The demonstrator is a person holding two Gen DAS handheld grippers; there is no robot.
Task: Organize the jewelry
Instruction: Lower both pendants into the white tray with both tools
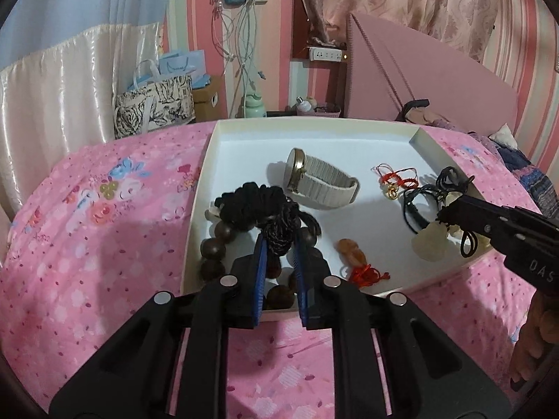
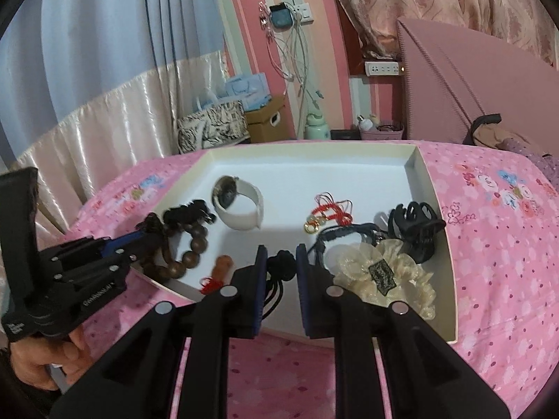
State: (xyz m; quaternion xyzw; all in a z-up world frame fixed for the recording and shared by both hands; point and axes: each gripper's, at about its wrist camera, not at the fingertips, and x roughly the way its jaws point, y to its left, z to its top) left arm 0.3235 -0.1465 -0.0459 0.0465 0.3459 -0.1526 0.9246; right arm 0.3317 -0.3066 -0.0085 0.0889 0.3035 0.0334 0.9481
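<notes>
left wrist view: the left gripper [image 1: 278, 244] reaches over the near edge of a shallow white tray [image 1: 314, 129] that lies on a pink floral bedspread [image 1: 87, 244]. its blue-padded jaws are nearly closed and pinch the black braided cord [image 1: 276, 234] of a dark wooden bead bracelet [image 1: 213, 244], whose beads curve through the tray's near left corner under a black tassel [image 1: 251, 195]. farther in, a watch with a cream strap [image 1: 321, 181] stands on its side near the tray's middle. a red string charm with a gold bead [image 1: 394, 181] lies to its right. an orange pendant on red thread [image 1: 349, 248] lies near the front rim. at the right the right gripper [image 1: 443, 213] comes in over the tray's edge, clamped on a black cord [image 1: 415, 206]; a pale jade pendant [image 1: 429, 241] sits just below its tips.

right wrist view: the right gripper [image 2: 281, 262] points down into the near part of the same tray [image 2: 314, 150]. its jaws are almost together and grip a black knotted cord [image 2: 281, 263], with loops hanging beneath. just right of the fingers lies a cream scrunchie [image 2: 384, 276], and behind it a black claw clip [image 2: 415, 227] against the right wall. the watch [image 2: 237, 202] and the red string charm [image 2: 328, 209] lie farther in. at the left the left gripper [image 2: 146, 234], held by a hand [image 2: 45, 359], pinches the cord at the bead bracelet [image 2: 188, 248]. the orange pendant [image 2: 223, 265] lies between the two grippers.
</notes>
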